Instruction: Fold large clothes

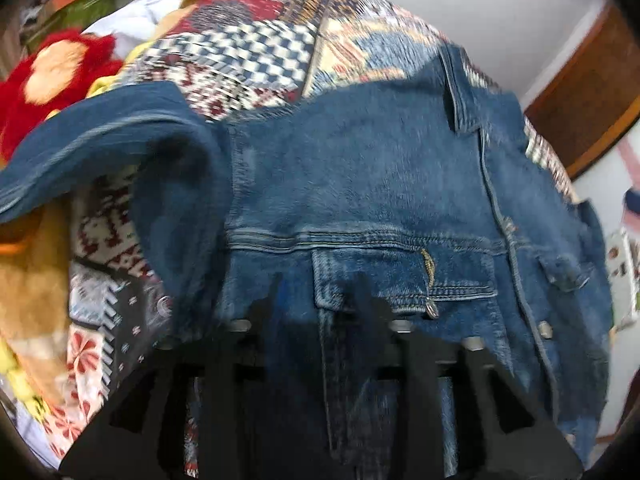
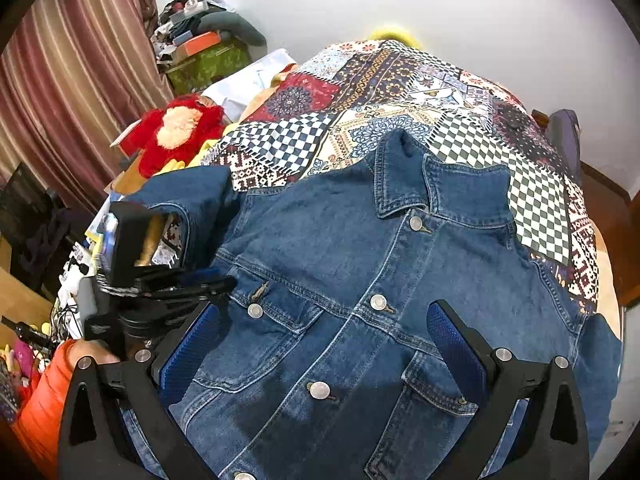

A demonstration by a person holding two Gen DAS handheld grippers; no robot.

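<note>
While denim jacket (image 2: 360, 280) covers patchwork bedspread (image 2: 400, 92), right fingers (image 2: 452, 340) spread wide, empty, left fingers' (image 1: 280, 308) grip unclear, striped curtain (image 2: 80, 80).

From my right wrist view, the denim jacket (image 2: 360, 300) lies front-up on the patchwork bedspread (image 2: 400, 92), collar toward the top of the frame, filling the centre and bottom. My right hand-held gripper (image 2: 324, 344) sits over its lower front at the bottom edge. My left hand-held gripper (image 2: 224, 284) is at middle left, by the jacket's sleeve. The plush toy (image 2: 176, 136) lies on the bed at upper left, behind that sleeve.
</note>
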